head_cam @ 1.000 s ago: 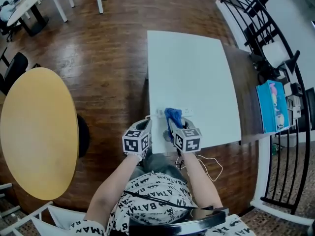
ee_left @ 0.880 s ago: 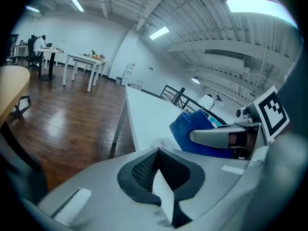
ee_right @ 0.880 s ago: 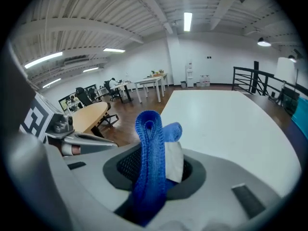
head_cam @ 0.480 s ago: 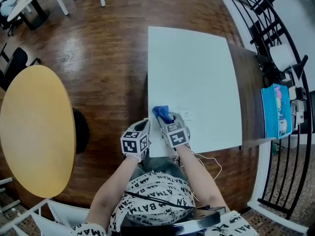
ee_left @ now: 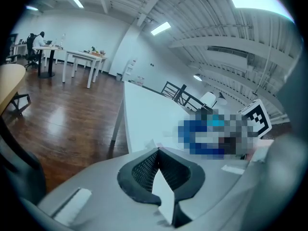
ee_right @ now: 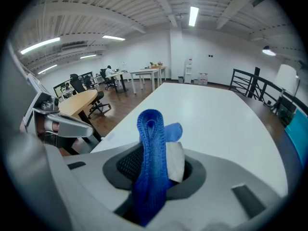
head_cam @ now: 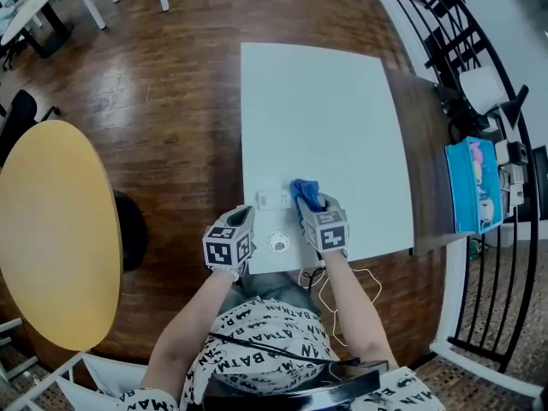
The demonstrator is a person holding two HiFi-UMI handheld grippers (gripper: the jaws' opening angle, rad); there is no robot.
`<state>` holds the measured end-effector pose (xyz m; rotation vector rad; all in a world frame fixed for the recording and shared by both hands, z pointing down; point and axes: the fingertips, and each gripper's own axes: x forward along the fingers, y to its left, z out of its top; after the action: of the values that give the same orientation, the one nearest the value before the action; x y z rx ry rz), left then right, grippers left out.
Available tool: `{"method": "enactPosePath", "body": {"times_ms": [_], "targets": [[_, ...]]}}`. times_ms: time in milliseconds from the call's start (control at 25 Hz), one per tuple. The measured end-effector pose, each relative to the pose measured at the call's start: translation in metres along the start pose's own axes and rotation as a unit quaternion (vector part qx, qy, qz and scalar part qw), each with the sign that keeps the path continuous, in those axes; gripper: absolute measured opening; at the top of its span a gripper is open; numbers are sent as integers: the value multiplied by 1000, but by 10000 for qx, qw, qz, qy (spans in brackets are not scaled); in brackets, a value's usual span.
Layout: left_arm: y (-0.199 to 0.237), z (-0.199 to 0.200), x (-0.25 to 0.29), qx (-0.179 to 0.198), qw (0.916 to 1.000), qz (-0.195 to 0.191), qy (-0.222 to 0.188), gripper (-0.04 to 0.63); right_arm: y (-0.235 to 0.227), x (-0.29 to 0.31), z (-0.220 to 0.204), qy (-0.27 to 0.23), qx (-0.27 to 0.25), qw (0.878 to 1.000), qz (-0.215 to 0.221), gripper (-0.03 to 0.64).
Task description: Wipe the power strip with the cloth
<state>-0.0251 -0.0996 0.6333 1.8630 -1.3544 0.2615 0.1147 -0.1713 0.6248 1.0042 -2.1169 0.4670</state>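
Observation:
The white power strip (head_cam: pixel 274 199) lies near the front edge of the white table (head_cam: pixel 325 118). Its right part is hidden under the blue cloth (head_cam: pixel 304 191). My right gripper (head_cam: pixel 310 205) is shut on that cloth and presses it down on the strip. In the right gripper view the cloth (ee_right: pixel 151 143) stands up folded between the jaws of the right gripper (ee_right: pixel 156 165). My left gripper (head_cam: pixel 249 216) hovers at the table's front left edge, just left of the strip, shut with nothing in it. In its own view the left gripper (ee_left: pixel 161 177) has its jaws meeting.
A small round white object (head_cam: pixel 277 242) lies on the table between the grippers. A white cable (head_cam: pixel 342 285) hangs off the front edge. A yellow round table (head_cam: pixel 51 229) stands to the left, and a black railing (head_cam: pixel 479 144) and a blue box (head_cam: pixel 469 182) to the right.
The right gripper swept the cloth left along the strip, then back to the right, so the strip's left end now shows. The left gripper stayed near the table edge.

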Motion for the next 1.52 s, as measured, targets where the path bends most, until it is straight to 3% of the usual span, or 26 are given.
{"method": "enactPosePath", "body": {"times_ms": [200, 520, 600, 680, 840, 1040, 1240, 1440, 1520], "targets": [[-5, -1, 4, 75, 9999, -30, 60, 0, -52, -13, -16, 44, 145, 9991, -386, 129], [-10, -3, 11, 105, 9999, -51, 55, 0, -90, -26, -26, 130, 261, 9969, -735, 127], [-12, -5, 11, 89, 9999, -42, 58, 0, -77, -28, -11, -57, 118, 9987, -485, 127], [-14, -7, 11, 79, 9999, -31, 69, 0, -52, -21, 11, -261, -248, 9993, 68, 127], [-17, -10, 11, 61, 10000, 5, 73, 0, 0, 6, 47, -193, -1153, 9854, 1235, 127], [-26, -20, 19, 102, 9996, -154, 223, 0, 42, 33, 67, 206, -2309, 9456, 2283, 127], [-41, -21, 35, 320, 9985, -317, 325, 0, 68, 52, 70, 807, -3358, 8863, 3086, 128], [-53, -25, 53, 512, 9967, -403, 480, 0, 88, 60, 48, 1429, -4187, 8220, 3586, 129], [-58, -27, 55, 574, 9959, -476, 508, 0, 93, 58, 44, 1511, -4420, 8026, 3711, 129]]}}
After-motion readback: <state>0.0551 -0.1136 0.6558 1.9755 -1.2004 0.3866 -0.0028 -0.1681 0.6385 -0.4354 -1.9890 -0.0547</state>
